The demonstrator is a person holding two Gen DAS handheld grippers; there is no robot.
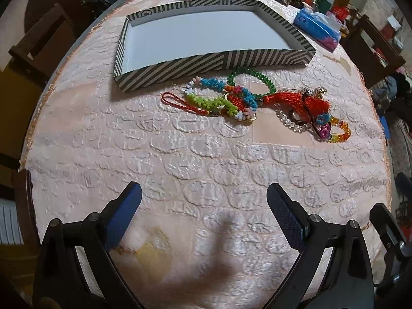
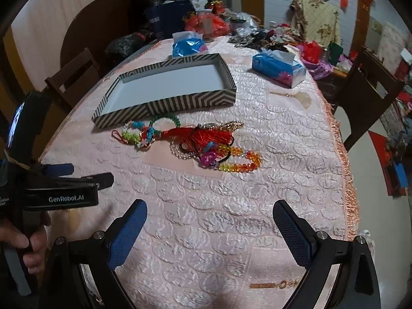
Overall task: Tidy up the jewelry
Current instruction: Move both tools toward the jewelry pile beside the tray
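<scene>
Lying crosswise: jewelry pile point(image 1: 257, 100) | parallel to tray point(image 1: 177, 64) front wall

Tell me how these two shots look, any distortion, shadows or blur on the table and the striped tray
Left wrist view: fisheye bends the striped tray and tablecloth into curves; a soft grey shadow falls between the open left gripper fingers. Right wrist view: same bulge, dark corners, the room behind looks soft; beads stay fairly sharp beyond the open right gripper.

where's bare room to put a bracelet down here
Inside the striped tray, whose white floor is bare. Also the wide cloth strip between the jewelry pile and both sets of open fingers. Crowded: the far table end beyond the tissue packs.
</scene>
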